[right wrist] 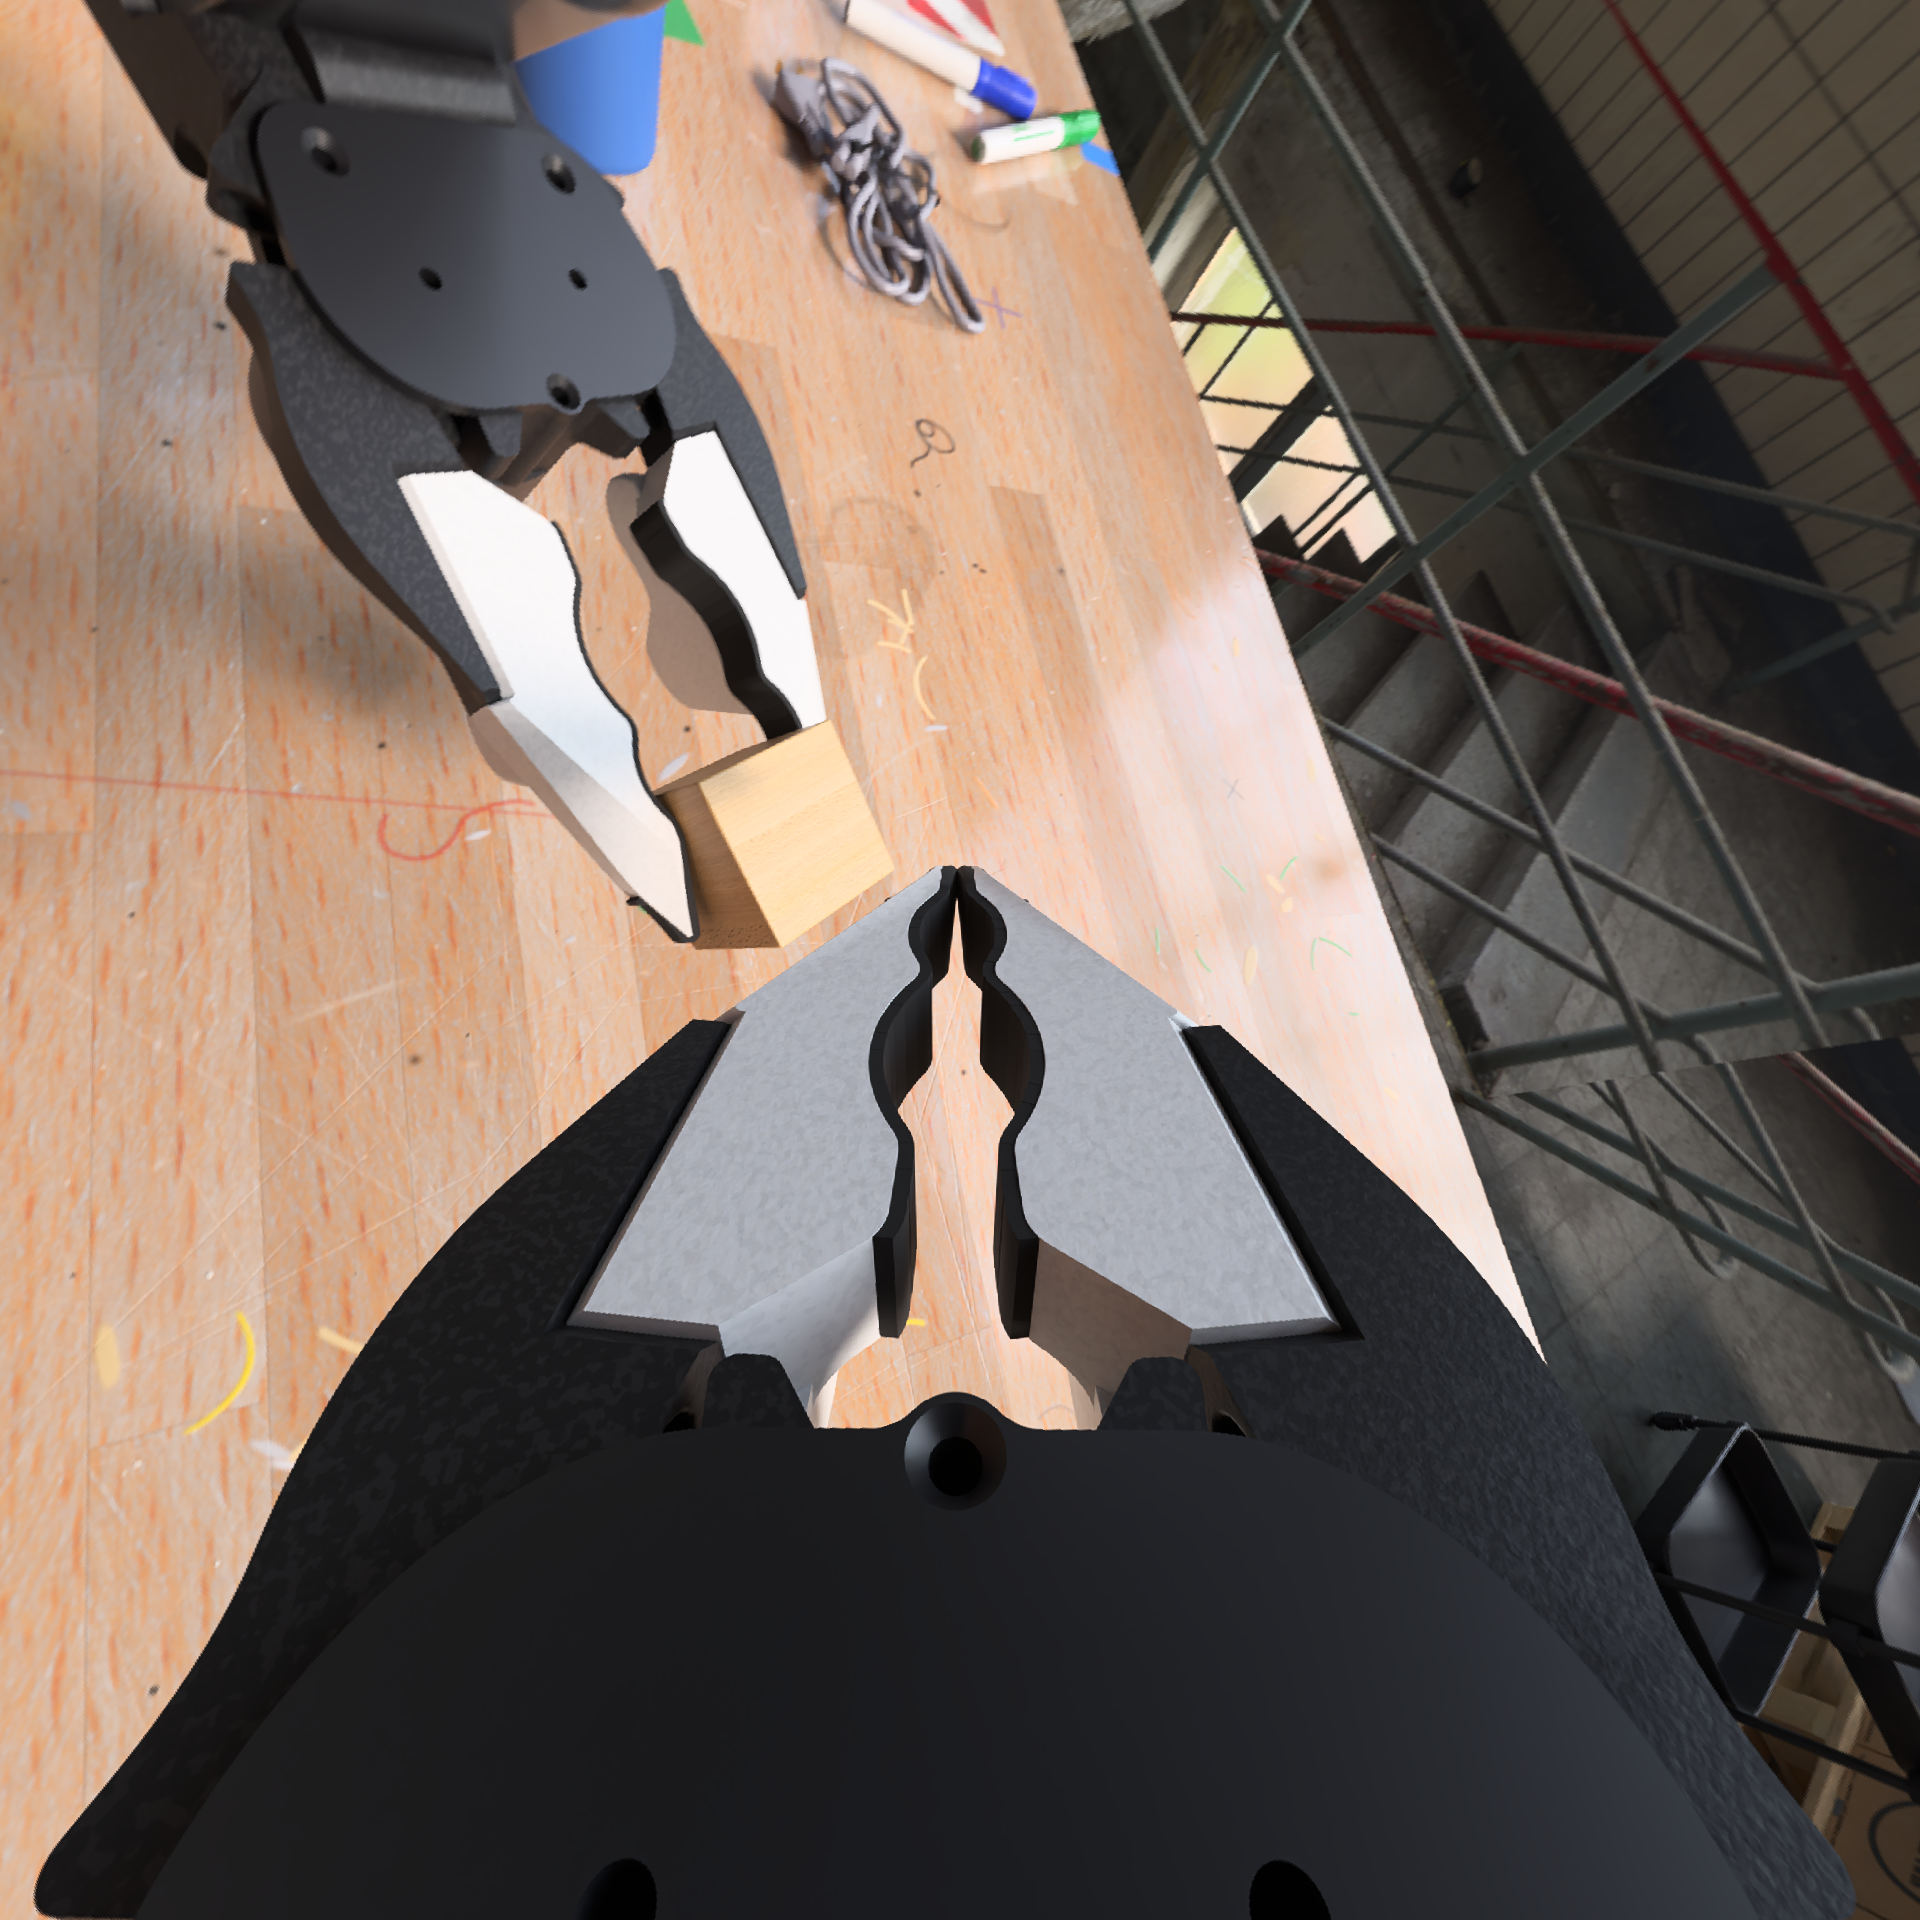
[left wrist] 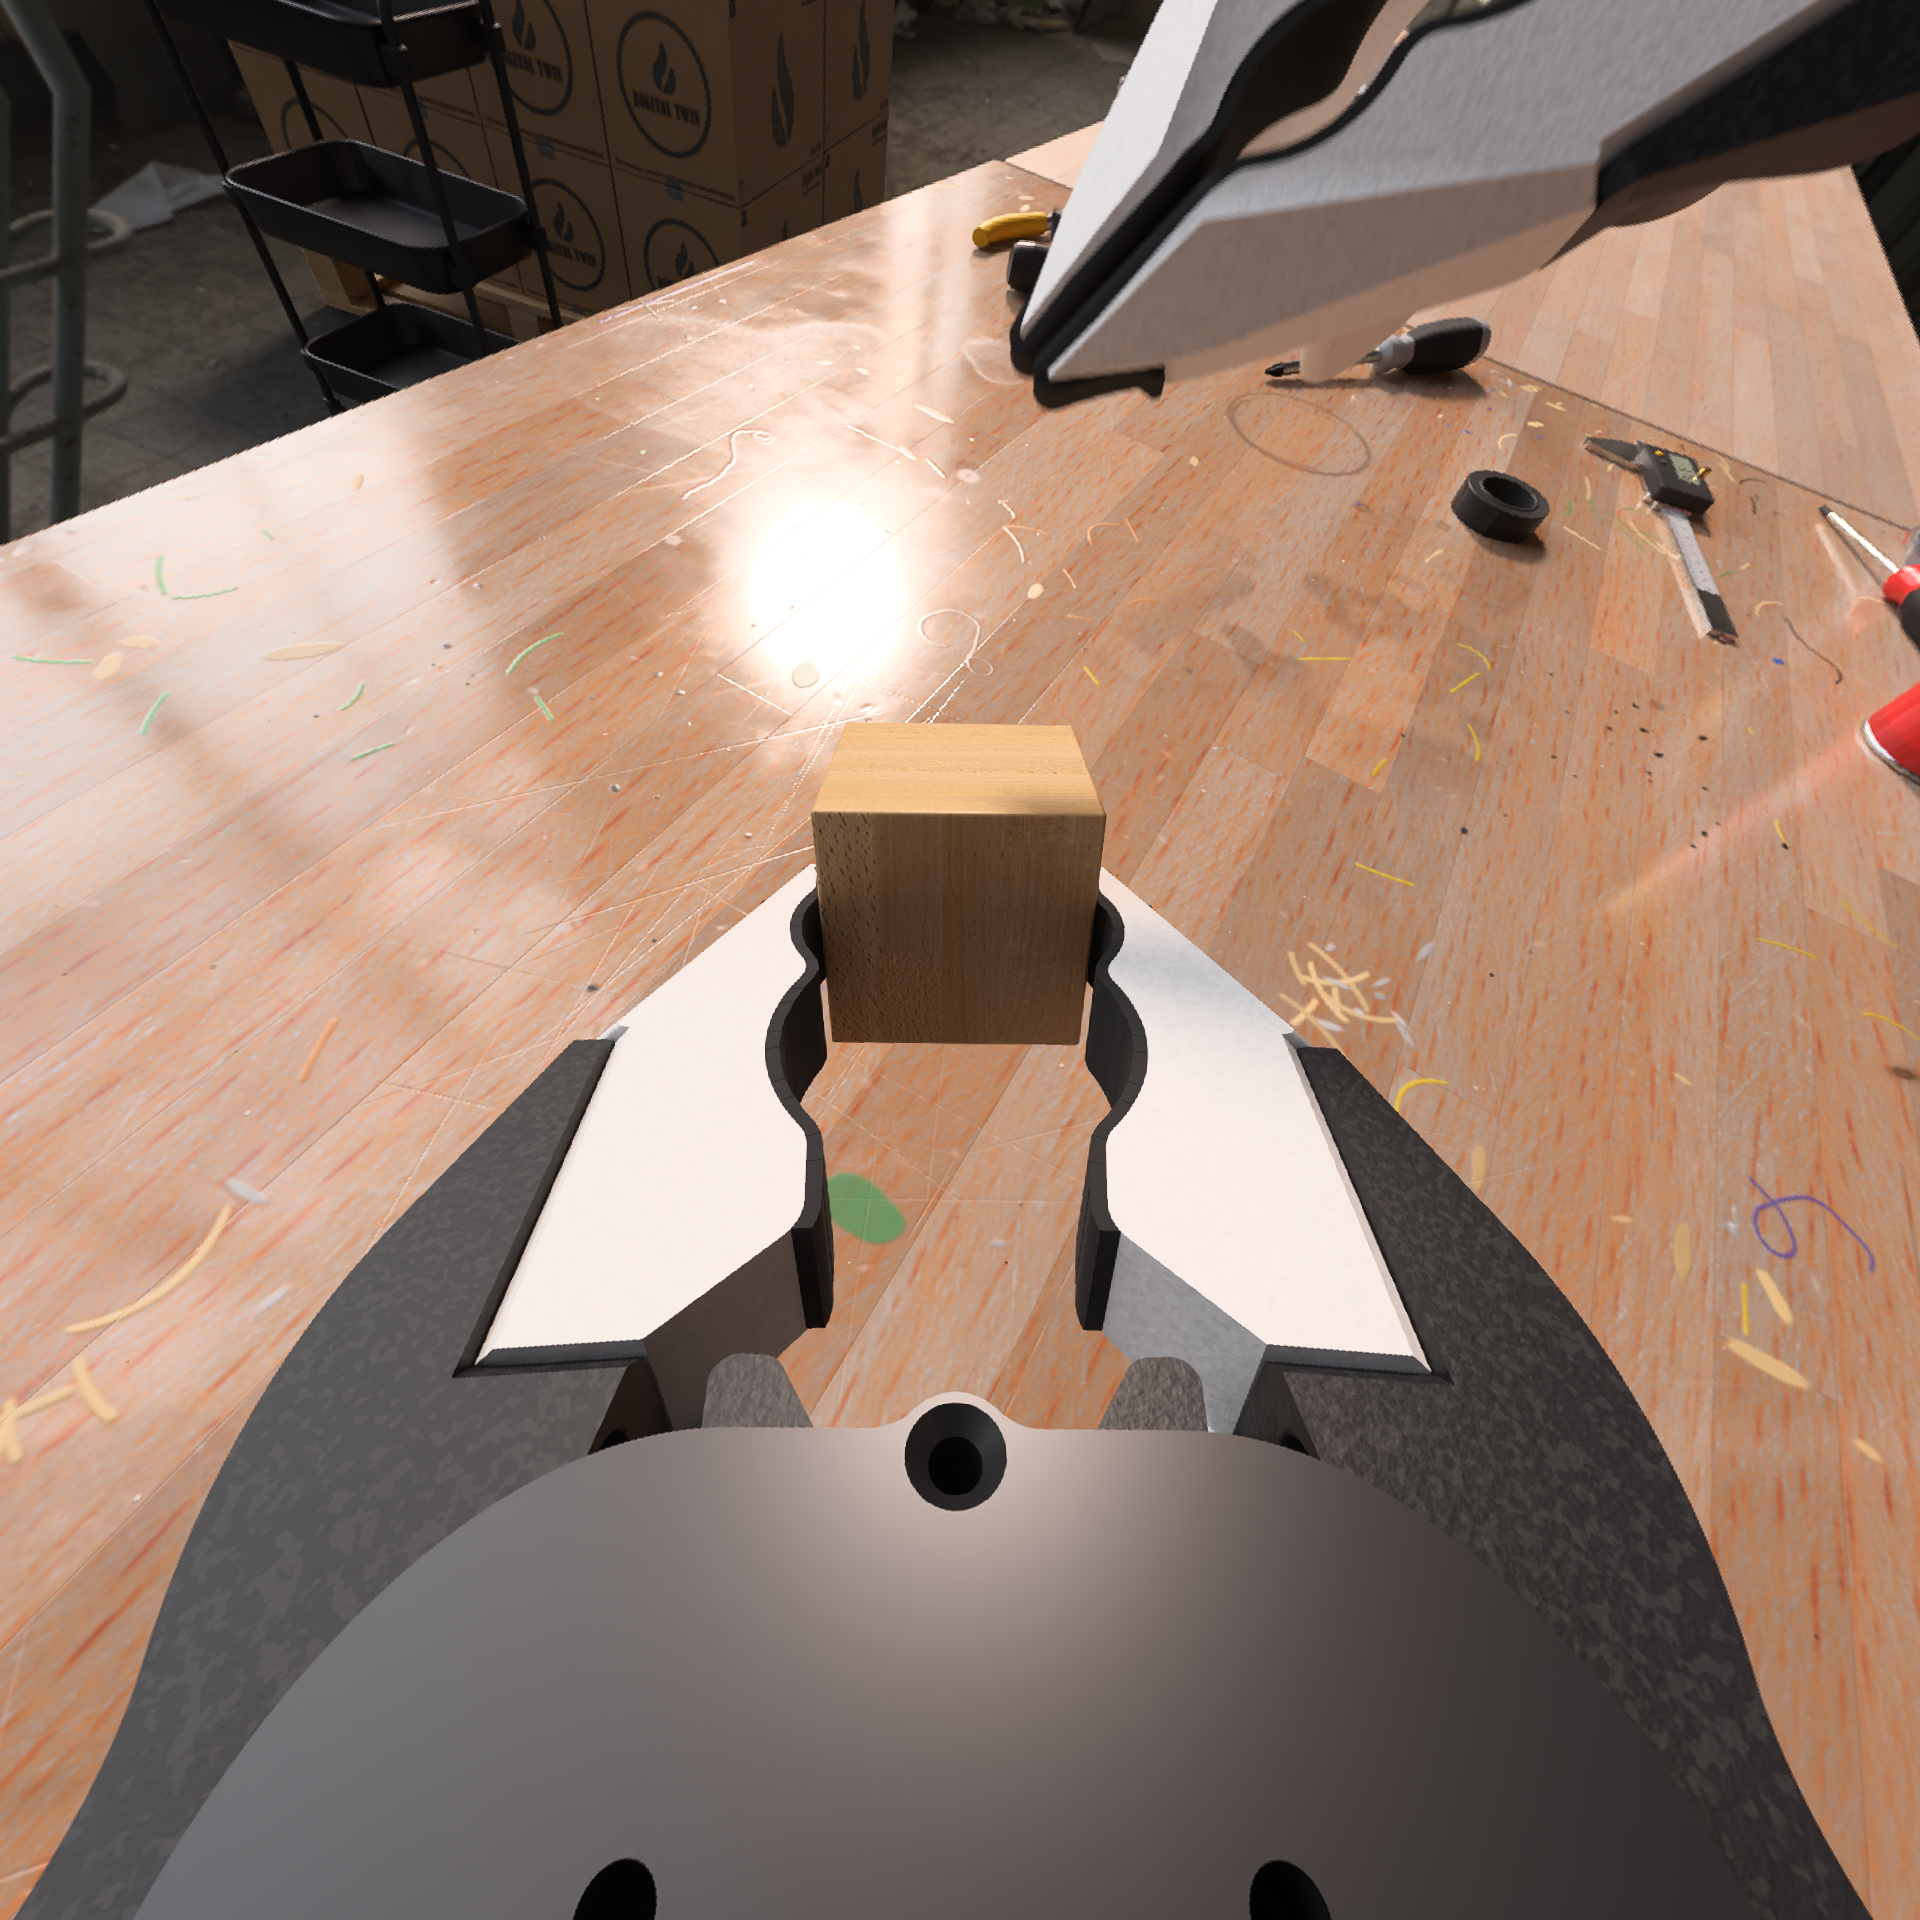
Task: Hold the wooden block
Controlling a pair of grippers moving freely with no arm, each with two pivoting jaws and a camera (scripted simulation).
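Observation:
A light wooden block (left wrist: 956, 883) sits between the fingertips of my left gripper (left wrist: 956, 920), which is shut on its two sides. The block seems to hang just above the wooden table (left wrist: 520, 831). In the right wrist view the same block (right wrist: 800, 831) shows in the left gripper (right wrist: 743, 826), just ahead and left of my right gripper (right wrist: 956, 878). The right gripper is shut and empty, its tips close to the block but apart from it. It also shows at the top right of the left wrist view (left wrist: 1091, 364), above the table.
A black ring (left wrist: 1499, 506), calipers (left wrist: 1673, 520), a screwdriver (left wrist: 1423, 348) and a red tool (left wrist: 1896, 717) lie to the right. A black cart (left wrist: 384, 218) and cardboard boxes (left wrist: 665, 125) stand beyond the table. A blue cup (right wrist: 597, 94), cable bundle (right wrist: 883, 197) and markers (right wrist: 1034, 135) lie near the table edge (right wrist: 1299, 644).

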